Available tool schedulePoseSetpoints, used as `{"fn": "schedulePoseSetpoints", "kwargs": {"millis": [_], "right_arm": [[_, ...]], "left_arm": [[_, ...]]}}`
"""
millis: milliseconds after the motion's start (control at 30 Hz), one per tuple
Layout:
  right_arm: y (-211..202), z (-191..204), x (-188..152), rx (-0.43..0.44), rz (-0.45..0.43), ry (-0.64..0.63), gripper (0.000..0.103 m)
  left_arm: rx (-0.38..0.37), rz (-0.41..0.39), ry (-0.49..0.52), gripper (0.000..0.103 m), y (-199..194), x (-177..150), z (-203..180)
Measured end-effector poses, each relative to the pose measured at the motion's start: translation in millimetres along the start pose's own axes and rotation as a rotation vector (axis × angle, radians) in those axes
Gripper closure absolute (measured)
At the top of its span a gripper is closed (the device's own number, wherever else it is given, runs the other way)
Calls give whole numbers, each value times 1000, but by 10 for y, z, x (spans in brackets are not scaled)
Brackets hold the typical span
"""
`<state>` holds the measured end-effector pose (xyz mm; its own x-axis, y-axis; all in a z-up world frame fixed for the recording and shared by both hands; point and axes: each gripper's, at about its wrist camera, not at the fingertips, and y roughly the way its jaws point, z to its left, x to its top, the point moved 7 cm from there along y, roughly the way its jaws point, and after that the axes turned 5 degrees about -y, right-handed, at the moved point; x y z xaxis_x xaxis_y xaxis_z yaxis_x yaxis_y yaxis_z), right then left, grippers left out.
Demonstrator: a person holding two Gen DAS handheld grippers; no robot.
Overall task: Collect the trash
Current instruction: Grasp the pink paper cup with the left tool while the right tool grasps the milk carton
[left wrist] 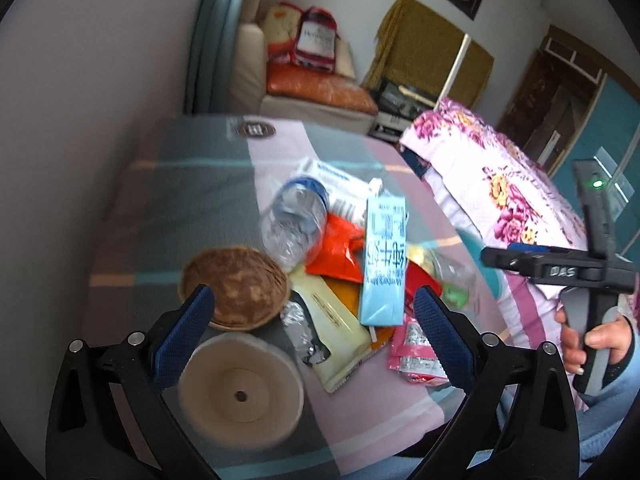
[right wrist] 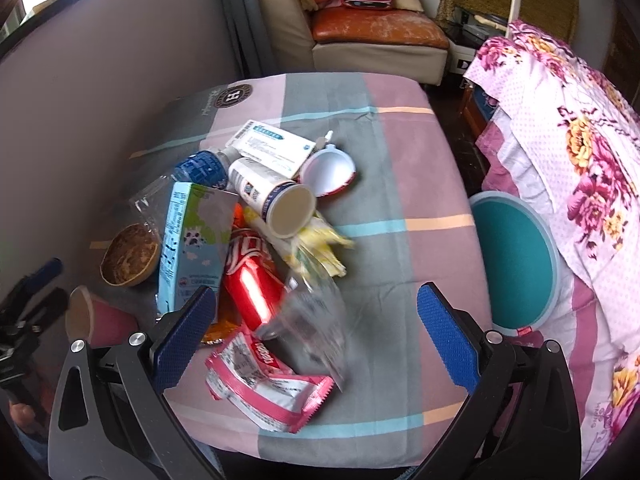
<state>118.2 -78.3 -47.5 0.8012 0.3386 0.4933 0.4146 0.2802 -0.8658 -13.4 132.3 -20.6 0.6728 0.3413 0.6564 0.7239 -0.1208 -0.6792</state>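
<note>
A heap of trash lies on a table with a checked cloth (right wrist: 400,152). It holds a light-blue milk carton (left wrist: 384,260) (right wrist: 192,248), a crushed clear bottle with a blue cap (left wrist: 294,220) (right wrist: 200,168), a pink wrapper (right wrist: 268,384) (left wrist: 416,352), a red packet (right wrist: 252,284), a white tube container (right wrist: 276,196) and a white box (right wrist: 272,148). My left gripper (left wrist: 312,320) is open and empty above an upturned paper cup (left wrist: 240,392). My right gripper (right wrist: 316,328) is open and empty over a clear plastic wrapper (right wrist: 316,320); it also shows at the right of the left wrist view (left wrist: 560,268).
A brown coconut-shell bowl (left wrist: 236,288) (right wrist: 130,258) sits at the table's left side. A teal round bin (right wrist: 516,264) stands to the right of the table, beside a floral quilt (right wrist: 580,152). A sofa (right wrist: 360,32) stands behind. A wall panel (left wrist: 80,120) is on the left.
</note>
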Motion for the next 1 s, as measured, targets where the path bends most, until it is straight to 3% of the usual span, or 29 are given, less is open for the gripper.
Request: {"fn": "schedulePoseSetpoints", "kwargs": {"millis": [167,267,433,600,633,733,967,1000], "right_arm": [[58,202,41,34,15,-43,6],[98,323,58,50,18,-71,6],[267,467,67,96,50,-89,6],[409,612,113,165,61,-95,8],[439,639,131,178,62,-96,11],[540,698,172,206,68,-96,13],[774,805,255,244,68,-109,15],[803,825,255,248,71,-110,28]], "left_arm": [[45,-59,-32,4,-298,-35,213],[91,-50,-48,4,-341,-185,379],[106,84,-72,4,45,-662,510],[101,117,-115,4,428,-762,534],[112,107,-122,6,477,-738,560],[124,125,-147,39,597,-705,632],[128,129,-164,40,605,-627,685],[130,134,-168,40,603,-625,697]]}}
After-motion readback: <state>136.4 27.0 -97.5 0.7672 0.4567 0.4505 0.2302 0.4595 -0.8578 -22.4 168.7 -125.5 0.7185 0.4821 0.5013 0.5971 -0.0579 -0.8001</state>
